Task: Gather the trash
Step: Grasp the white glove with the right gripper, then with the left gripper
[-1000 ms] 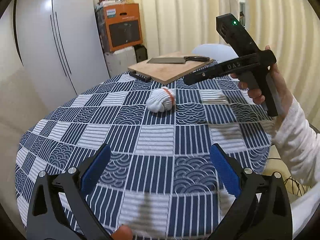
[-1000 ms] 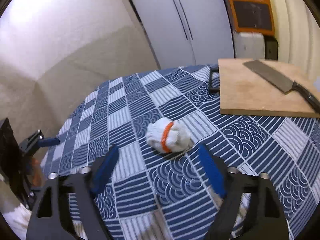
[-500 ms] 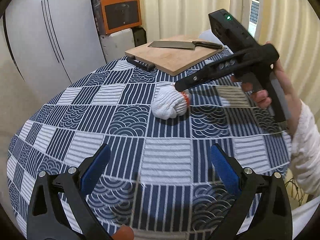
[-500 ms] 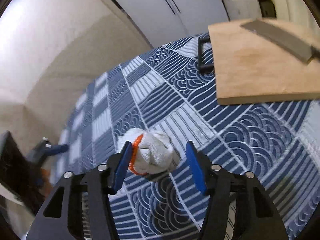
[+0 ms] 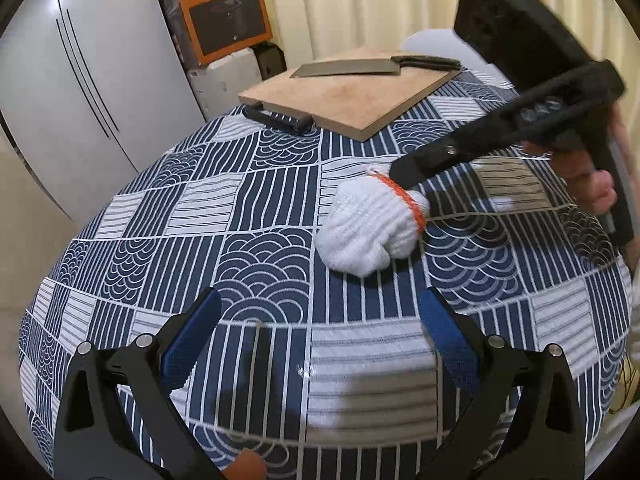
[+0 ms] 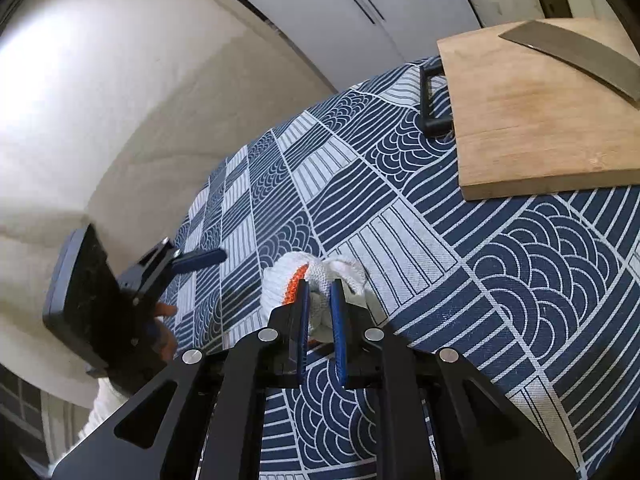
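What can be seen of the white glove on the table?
The white knit glove is bunched into a soft lump, its ribbed cotton-like fabric edged by an orange cuff band. It lies on the blue patterned tablecloth, in front of the wooden cutting board. The right tool has closed its blue pads on fabric at the cuff end. The left tool is open, apart from it.

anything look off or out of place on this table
The balled-up white work glove with an orange cuff lies alone on the patterned tablecloth, away from the cutting board and cleaver. The right gripper has its jaws pinched on its cuff end. Nothing looks spilled or broken.
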`<control>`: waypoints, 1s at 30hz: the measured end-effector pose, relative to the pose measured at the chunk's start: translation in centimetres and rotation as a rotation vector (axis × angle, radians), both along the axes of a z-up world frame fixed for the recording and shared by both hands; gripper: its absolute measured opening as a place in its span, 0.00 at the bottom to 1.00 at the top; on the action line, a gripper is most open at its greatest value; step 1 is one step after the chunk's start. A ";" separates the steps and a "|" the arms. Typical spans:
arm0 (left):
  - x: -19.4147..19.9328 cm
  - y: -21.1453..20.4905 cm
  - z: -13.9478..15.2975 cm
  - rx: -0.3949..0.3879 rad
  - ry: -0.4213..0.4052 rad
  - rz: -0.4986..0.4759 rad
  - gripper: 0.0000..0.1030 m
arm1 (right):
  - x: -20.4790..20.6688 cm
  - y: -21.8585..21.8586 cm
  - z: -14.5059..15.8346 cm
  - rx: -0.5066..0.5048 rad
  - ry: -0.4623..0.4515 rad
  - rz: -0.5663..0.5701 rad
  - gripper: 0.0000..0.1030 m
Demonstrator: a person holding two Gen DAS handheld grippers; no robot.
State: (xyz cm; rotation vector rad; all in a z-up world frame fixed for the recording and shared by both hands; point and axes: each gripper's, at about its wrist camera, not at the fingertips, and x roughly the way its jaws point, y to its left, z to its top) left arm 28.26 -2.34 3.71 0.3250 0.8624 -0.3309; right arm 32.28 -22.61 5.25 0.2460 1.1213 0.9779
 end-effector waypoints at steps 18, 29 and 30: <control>0.9 -2.7 -0.7 -0.030 0.014 -0.085 0.41 | -1.3 0.7 0.5 -0.027 -0.083 0.045 0.10; -0.9 -3.4 0.2 -0.008 0.026 -0.067 0.40 | -2.6 0.8 1.2 -0.054 -0.122 0.065 0.10; -1.3 -3.4 0.4 -0.004 0.019 -0.071 0.40 | -2.9 0.8 1.3 -0.053 -0.127 0.068 0.10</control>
